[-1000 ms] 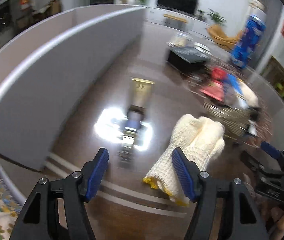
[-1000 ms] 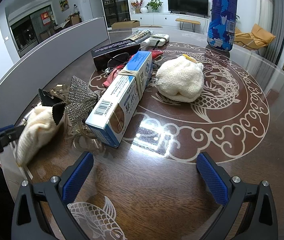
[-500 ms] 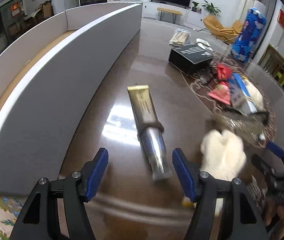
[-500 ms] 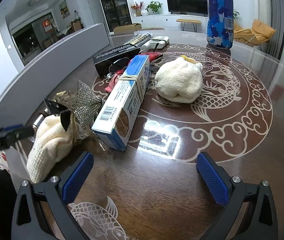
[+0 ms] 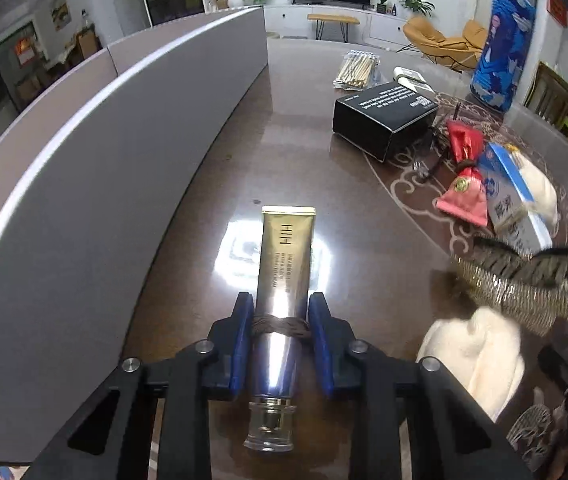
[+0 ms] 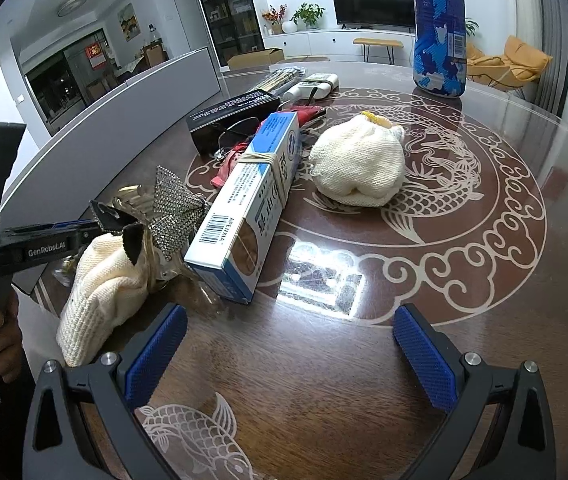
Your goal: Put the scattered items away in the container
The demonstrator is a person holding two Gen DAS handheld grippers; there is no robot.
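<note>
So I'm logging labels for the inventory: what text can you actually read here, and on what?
"GenRobot.AI": side of the left gripper.
"APERAIA": blue and white box, beside its barcode; its other print can't be read.
Black box: white print too small to read.
Gold tube: lettering blurred.

Bright indoor light; white glare patches on the glossy table (image 6: 324, 380). Fisheye bends edges, corners black. Right edge of left view slightly blurred.

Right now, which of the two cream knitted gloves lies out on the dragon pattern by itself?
The rounded glove right of the blue-and-white box. The other glove lies by the table edge, under the sparkly bow.
</note>
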